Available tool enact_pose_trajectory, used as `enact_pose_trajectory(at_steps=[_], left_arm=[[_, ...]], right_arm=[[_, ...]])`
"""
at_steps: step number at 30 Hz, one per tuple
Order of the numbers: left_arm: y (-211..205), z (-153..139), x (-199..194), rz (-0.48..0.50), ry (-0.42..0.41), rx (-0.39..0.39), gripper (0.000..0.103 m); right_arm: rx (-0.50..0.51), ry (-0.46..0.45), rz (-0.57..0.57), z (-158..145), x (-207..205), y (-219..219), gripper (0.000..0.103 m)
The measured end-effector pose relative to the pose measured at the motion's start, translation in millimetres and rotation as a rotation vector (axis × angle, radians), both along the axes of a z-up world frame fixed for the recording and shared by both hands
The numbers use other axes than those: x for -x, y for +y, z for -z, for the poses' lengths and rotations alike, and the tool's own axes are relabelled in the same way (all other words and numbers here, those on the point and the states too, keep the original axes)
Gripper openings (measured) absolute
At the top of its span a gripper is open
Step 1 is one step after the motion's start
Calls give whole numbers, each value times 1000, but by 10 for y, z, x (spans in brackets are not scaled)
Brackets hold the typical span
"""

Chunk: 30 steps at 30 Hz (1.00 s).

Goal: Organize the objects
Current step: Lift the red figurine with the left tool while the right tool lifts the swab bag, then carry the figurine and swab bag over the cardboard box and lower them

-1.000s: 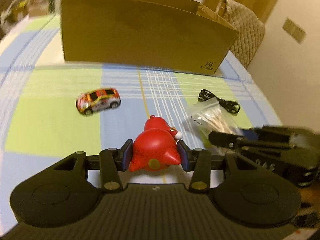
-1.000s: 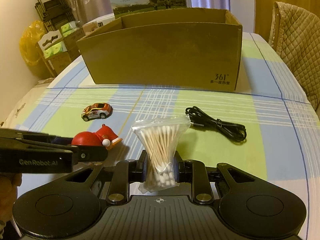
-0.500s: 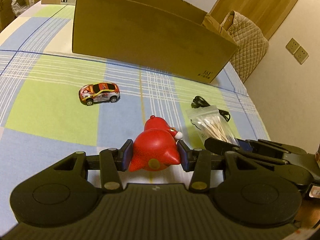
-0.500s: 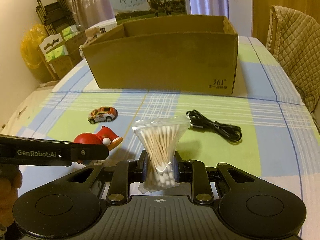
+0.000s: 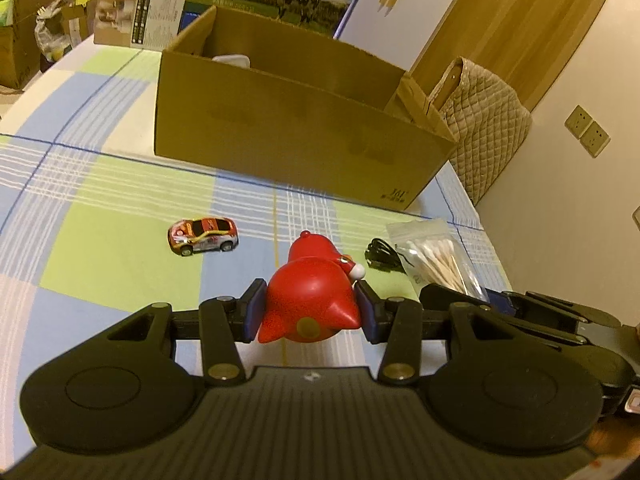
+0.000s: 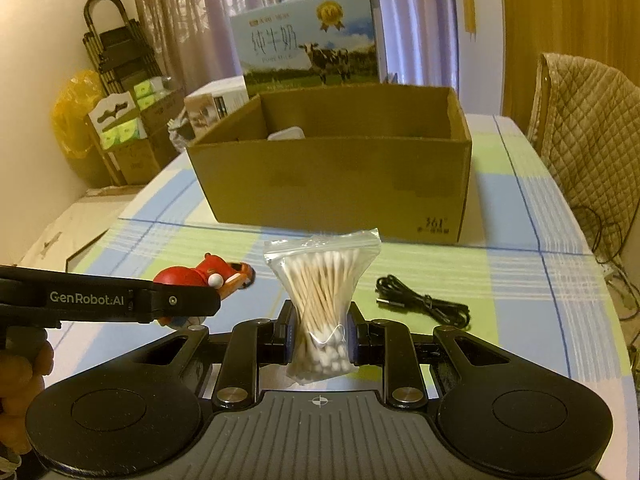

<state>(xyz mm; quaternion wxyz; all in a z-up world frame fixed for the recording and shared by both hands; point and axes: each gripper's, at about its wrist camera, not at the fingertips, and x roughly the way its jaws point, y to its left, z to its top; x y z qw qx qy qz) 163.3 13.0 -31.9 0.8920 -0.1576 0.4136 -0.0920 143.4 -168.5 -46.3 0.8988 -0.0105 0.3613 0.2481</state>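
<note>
Checked blue-green tablecloth (image 6: 532, 280), open cardboard box (image 6: 340, 188) at the far side with a white item (image 6: 286, 134) inside, milk carton (image 6: 308, 40) behind it. Left gripper (image 5: 310, 312) clamped on red toy figure (image 5: 310, 300), right gripper (image 6: 319, 330) clamped on bag of cotton swabs (image 6: 322, 300), both held above the cloth short of the box. Toy car (image 5: 203, 235) and black cable (image 6: 424, 306) lie on the cloth between grippers and box, car left, cable right, well apart

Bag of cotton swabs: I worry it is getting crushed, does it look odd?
Yes. The bag of cotton swabs is pinched into an hourglass waist between the right gripper fingers, its swabs fanning out above. No tear or spill shows.
</note>
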Motion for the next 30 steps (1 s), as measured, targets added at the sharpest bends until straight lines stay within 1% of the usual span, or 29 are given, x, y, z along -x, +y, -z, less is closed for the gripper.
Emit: enact_pose_trajectory(at_steps=[11,19,26,30], left_arm=[[4,-218,134,-12,-31,-12,42],[16,-312,159,-14,-50,-10,42],[38,-366,146,-12,-61,-11,42],[67,-424,96,-15,-70,-13,42]], right_arm=[[-19,-19,4,-173,99,-19,21],[-16,-24,12,-229,154,-43,21],[-12,-26,13,-282,129,-50,21],[-30,-25,20,-367,44,-68,21]])
